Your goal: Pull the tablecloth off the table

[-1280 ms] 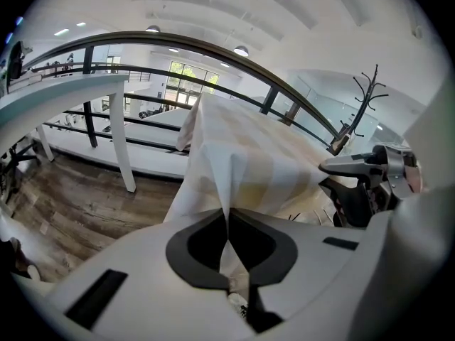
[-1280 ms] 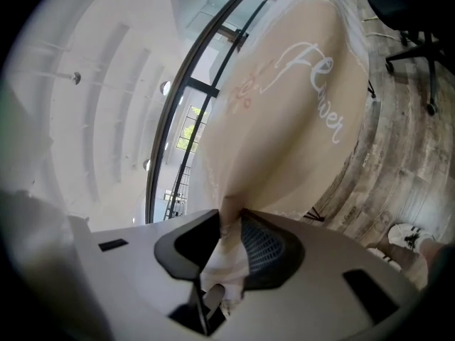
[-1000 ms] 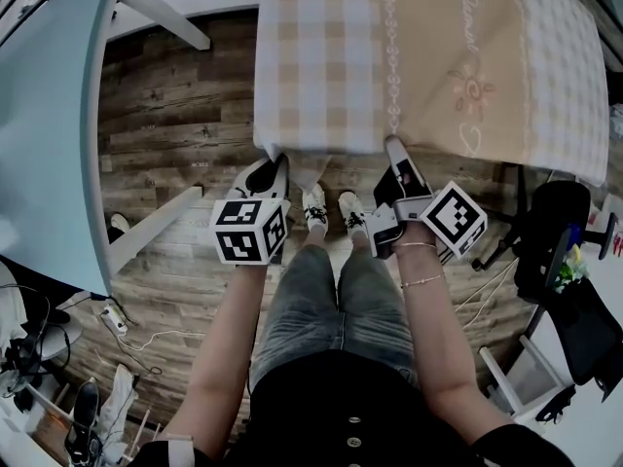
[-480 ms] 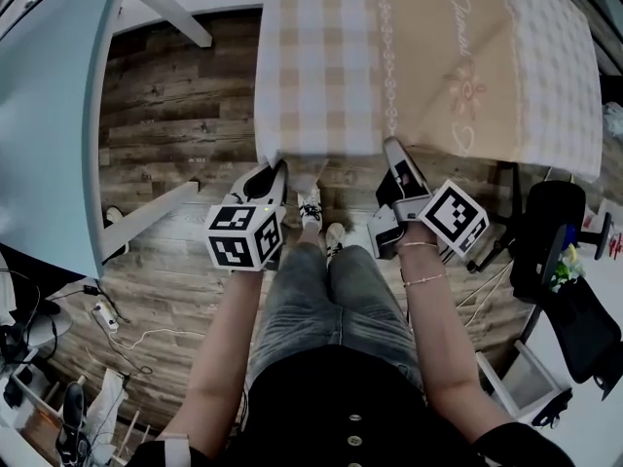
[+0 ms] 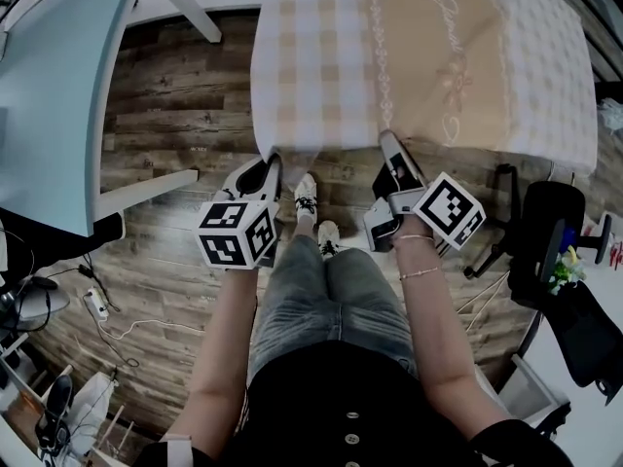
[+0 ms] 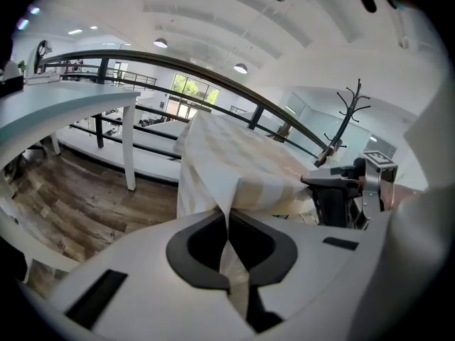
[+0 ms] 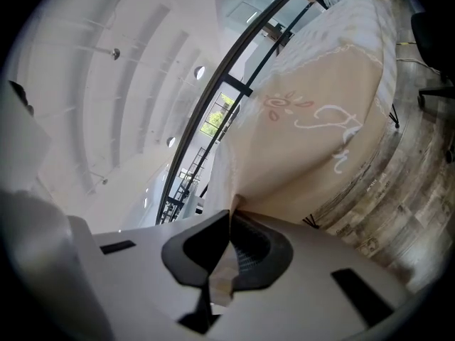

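A beige and white checked tablecloth (image 5: 419, 56) with embroidered flowers covers the table ahead of me and hangs over its near edge. My left gripper (image 5: 274, 160) is shut on the cloth's near left corner, and the fabric (image 6: 231, 212) runs pinched between its jaws. My right gripper (image 5: 386, 139) is shut on the near edge further right; the cloth (image 7: 298, 141) stretches away taut from its jaws. Both grippers stand just in front of the table's near edge, above the person's legs.
A pale blue table (image 5: 49, 95) with white legs stands at the left. A black office chair (image 5: 550, 232) is at the right. Cables and a power strip (image 5: 92, 305) lie on the wooden floor (image 5: 165, 95). The person's shoes (image 5: 307, 195) stand below the cloth's edge.
Both grippers have drawn back toward the person with the cloth's edge in them, and the person has stepped back. The cloth's near edge has followed.
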